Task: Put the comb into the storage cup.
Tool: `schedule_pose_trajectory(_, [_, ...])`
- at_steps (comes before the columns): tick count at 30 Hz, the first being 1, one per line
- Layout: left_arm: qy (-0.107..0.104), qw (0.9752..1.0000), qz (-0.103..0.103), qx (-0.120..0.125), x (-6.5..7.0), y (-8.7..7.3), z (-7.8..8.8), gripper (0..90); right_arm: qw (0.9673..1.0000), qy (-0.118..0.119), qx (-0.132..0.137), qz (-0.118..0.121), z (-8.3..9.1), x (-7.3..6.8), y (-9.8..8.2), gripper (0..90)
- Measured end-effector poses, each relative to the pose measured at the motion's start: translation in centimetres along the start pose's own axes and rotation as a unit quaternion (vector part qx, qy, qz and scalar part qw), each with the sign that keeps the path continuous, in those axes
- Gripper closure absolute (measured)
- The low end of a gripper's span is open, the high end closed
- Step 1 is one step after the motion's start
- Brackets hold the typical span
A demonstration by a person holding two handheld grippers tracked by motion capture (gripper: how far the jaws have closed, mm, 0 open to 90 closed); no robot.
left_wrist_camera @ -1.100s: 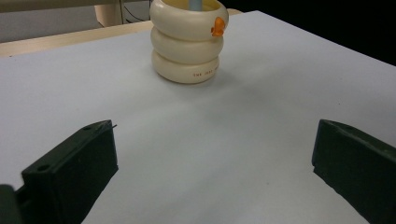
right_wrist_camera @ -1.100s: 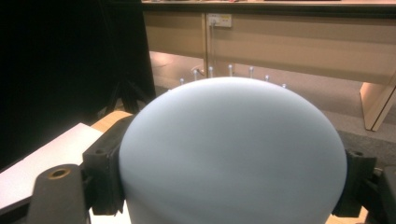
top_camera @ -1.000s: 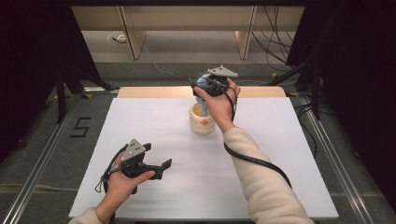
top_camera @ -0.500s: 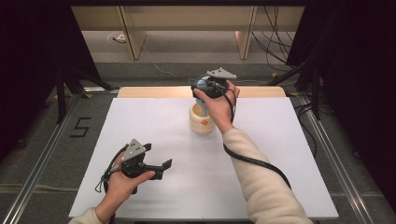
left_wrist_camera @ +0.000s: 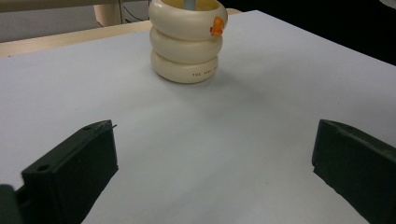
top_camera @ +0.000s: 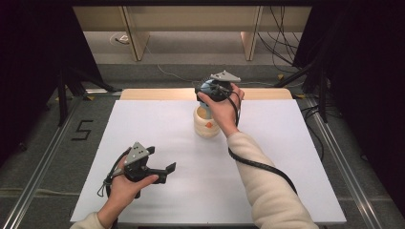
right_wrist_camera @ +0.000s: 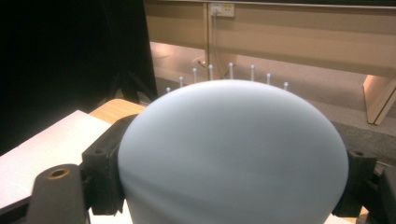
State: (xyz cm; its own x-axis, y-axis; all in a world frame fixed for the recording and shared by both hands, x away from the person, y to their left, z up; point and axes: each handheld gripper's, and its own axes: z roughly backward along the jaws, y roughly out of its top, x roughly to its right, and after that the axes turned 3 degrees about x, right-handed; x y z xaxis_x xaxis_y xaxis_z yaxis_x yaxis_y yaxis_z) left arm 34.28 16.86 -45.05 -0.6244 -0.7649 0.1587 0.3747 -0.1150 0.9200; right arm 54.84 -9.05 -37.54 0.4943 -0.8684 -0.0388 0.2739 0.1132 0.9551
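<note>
A cream holder (top_camera: 206, 125) made of three stacked rings, with a small orange mark (left_wrist_camera: 217, 26) near its rim, stands at the far middle of the white table (top_camera: 286, 157). Just above it my right gripper (top_camera: 210, 90) is shut on a pale blue, dome-backed brush (right_wrist_camera: 233, 154) whose white-tipped pins stick out beyond the dome. A grey-blue stem (left_wrist_camera: 191, 3) reaches down into the holder (left_wrist_camera: 187, 42). My left gripper (top_camera: 162, 160) rests low at the near left with its jaws wide open, pointing toward the holder, and nothing lies between them (left_wrist_camera: 210, 158).
A wooden strip (top_camera: 157, 94) borders the table's far edge. Black cable (top_camera: 260, 164) trails from the right gripper along the sleeve. A "5" (top_camera: 82, 130) is marked on the floor at the left, and dark stands and cables stand at both sides.
</note>
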Motion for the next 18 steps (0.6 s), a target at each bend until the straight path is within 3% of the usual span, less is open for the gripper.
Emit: schedule_pose_trajectory(18, [-0.002,1.0,0.001,-0.001,0.06,-0.01,-0.05,0.0,1.0,-0.003,-0.002,-0.008,-0.78,0.66,-0.08,15.1])
